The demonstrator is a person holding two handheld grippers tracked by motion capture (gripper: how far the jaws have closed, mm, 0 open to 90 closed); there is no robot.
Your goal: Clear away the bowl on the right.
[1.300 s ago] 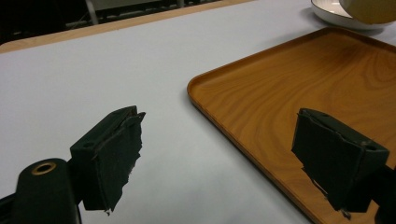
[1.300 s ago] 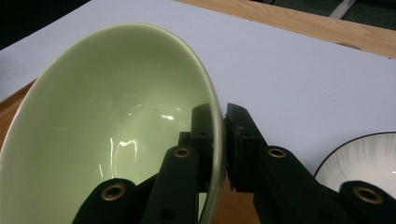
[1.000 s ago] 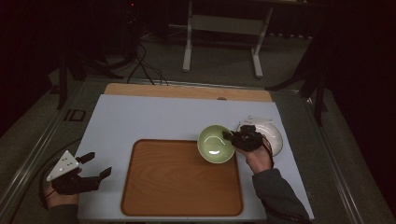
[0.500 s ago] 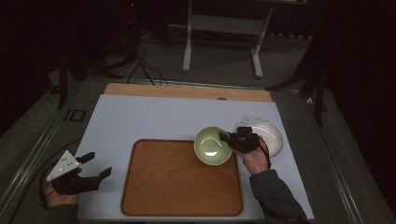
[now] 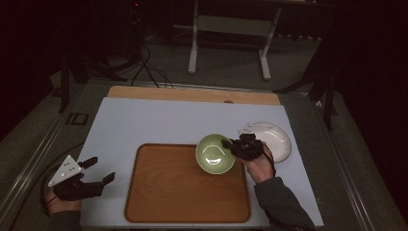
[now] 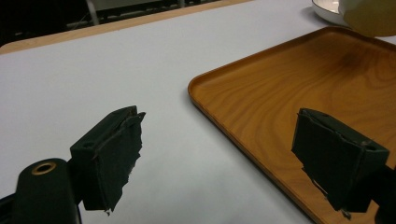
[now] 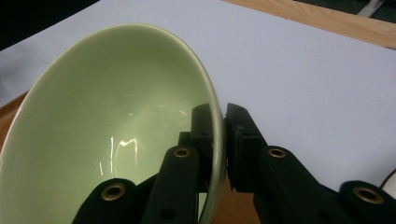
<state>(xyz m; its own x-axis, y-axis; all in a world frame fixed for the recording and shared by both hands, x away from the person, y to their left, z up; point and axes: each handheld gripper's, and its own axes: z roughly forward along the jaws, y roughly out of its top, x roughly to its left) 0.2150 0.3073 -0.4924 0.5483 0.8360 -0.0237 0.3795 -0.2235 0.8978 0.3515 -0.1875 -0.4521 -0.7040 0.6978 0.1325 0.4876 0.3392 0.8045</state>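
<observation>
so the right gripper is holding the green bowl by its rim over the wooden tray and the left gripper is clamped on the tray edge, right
Not quite. The left gripper is open and holds nothing: the left gripper view shows its jaws apart with bare table between them, beside the wooden tray. The rest stands: the right gripper pinches the green bowl by its rim over the tray.

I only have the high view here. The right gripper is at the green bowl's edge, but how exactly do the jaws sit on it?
Observer: The right gripper pinches the green bowl by its rim, one jaw inside, one outside.
Operator: And the left gripper, anything in it?
Observer: Nothing. The left gripper is open, jaws apart above the table beside the wooden tray.
Operator: Is the bowl on the tray?
Observer: No, its underside hangs above the tray's far corner, near the white plate.
</observation>
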